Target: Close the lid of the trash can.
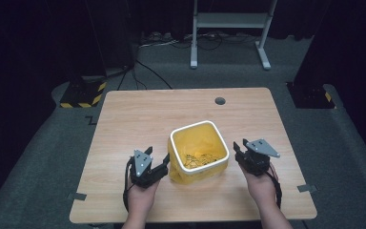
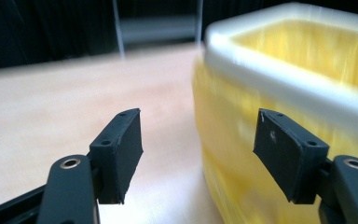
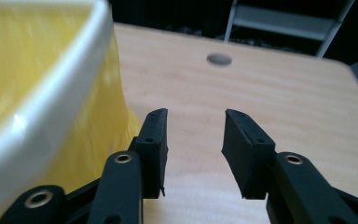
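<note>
A small bin (image 1: 199, 151) stands near the middle of the wooden table (image 1: 138, 119), a little toward the person's side. It has a white rim, and a yellow bag lines it and hangs over the outside of its walls. Down in the bottom lies a tangle of small, thin pieces that I cannot make out from here.

The person's left hand (image 1: 140, 195) holds the left gripper (image 1: 161, 160) just beside the bin's left wall. Its jaws stand apart with nothing pressed between them. In the left gripper view the left gripper (image 2: 198, 144) has one pad over bare tabletop and the other right up against the yellow bag (image 2: 242, 140) on the bin's side; whether that pad actually touches the bag I cannot tell, as the bin is blurred there.

The right hand (image 1: 262, 186) holds the right gripper (image 1: 240, 151) on the other side, just beside the bin's right wall. Its jaws are also apart and empty. In the right gripper view the right gripper (image 3: 196, 140) points past the bin (image 3: 42, 93) across the bare wood toward a round cable hole (image 3: 219, 59) near the far edge of the table.

Beyond the table a white metal stand (image 1: 228, 33) sits on the grey floor with cables around its feet.
</note>
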